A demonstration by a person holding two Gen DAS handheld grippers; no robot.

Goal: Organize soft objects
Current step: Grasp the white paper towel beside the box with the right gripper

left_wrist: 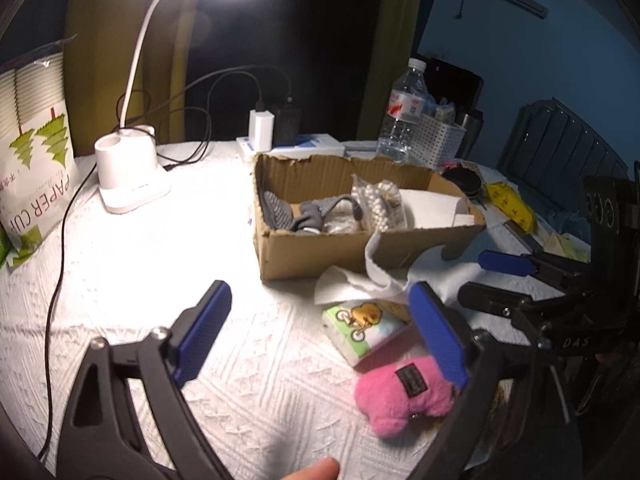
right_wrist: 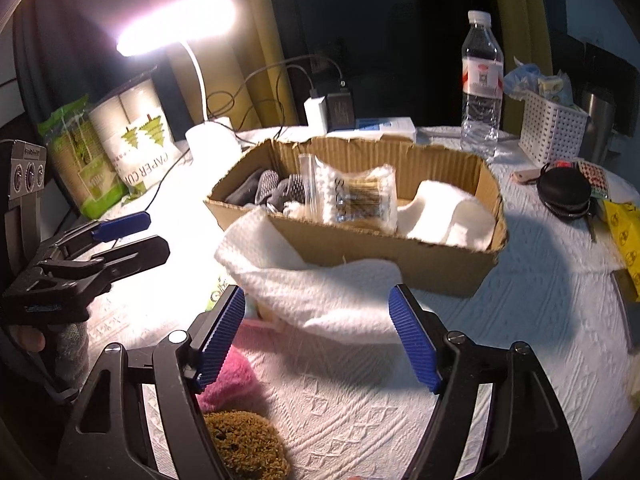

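An open cardboard box (left_wrist: 320, 248) (right_wrist: 400, 256) stands mid-table and holds grey socks (left_wrist: 308, 216), a bag of cotton swabs (right_wrist: 360, 196) and white tissue (right_wrist: 444, 216). In front of it lie a white paper towel (right_wrist: 320, 288) (left_wrist: 360, 280), a tissue pack with a cartoon print (left_wrist: 364, 328), a pink plush (left_wrist: 404, 392) (right_wrist: 232, 376) and a brown sponge (right_wrist: 248, 444). My left gripper (left_wrist: 320, 332) is open and empty, its right finger over the plush. My right gripper (right_wrist: 316, 336) is open and empty, just short of the paper towel.
A lit desk lamp (left_wrist: 132, 176), a paper-cup pack (left_wrist: 36, 184), chargers with cables (left_wrist: 276, 128), a water bottle (right_wrist: 480, 88), a white basket (right_wrist: 556, 128), a black round case (right_wrist: 564, 192) and a yellow bag (right_wrist: 624, 236) ring the box on the white tablecloth (left_wrist: 200, 360).
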